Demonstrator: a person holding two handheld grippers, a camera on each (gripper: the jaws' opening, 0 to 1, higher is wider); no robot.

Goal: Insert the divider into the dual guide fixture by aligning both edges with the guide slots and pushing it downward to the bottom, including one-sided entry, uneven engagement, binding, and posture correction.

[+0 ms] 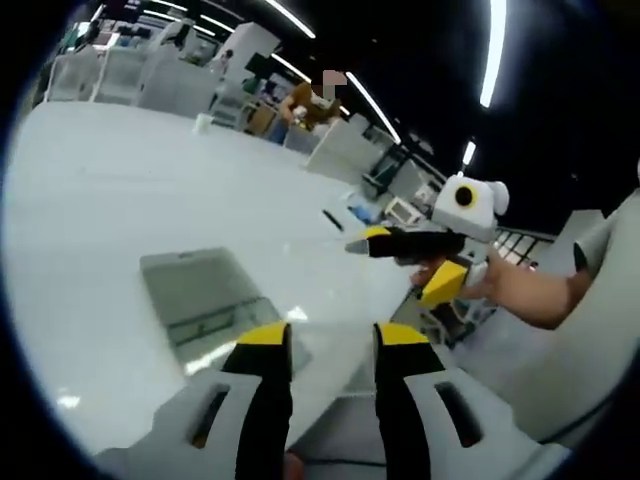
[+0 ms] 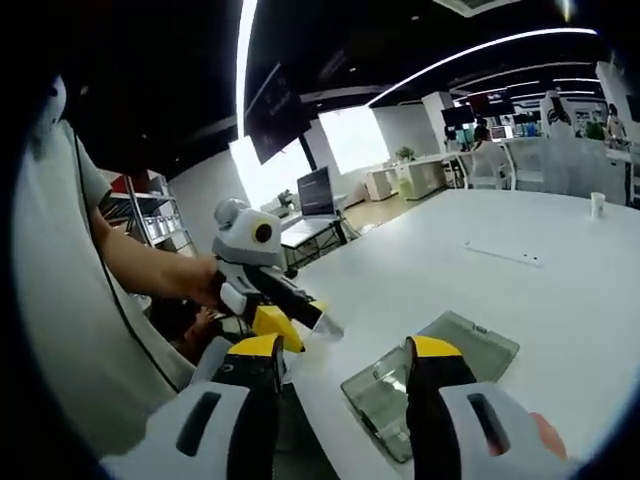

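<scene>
**Both tools above the tabletop, fixture lying flat**

The left tool (image 1: 330, 345) has its jaws apart, holding nothing. So does the right tool (image 2: 345, 362). The clear, greyish fixture (image 2: 430, 380) lies flat on the white tabletop (image 1: 120, 180) near its edge, just beyond both tools' jaws.

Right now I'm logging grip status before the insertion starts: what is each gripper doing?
Left gripper: open, holding nothing.
Right gripper: open, holding nothing.
</scene>
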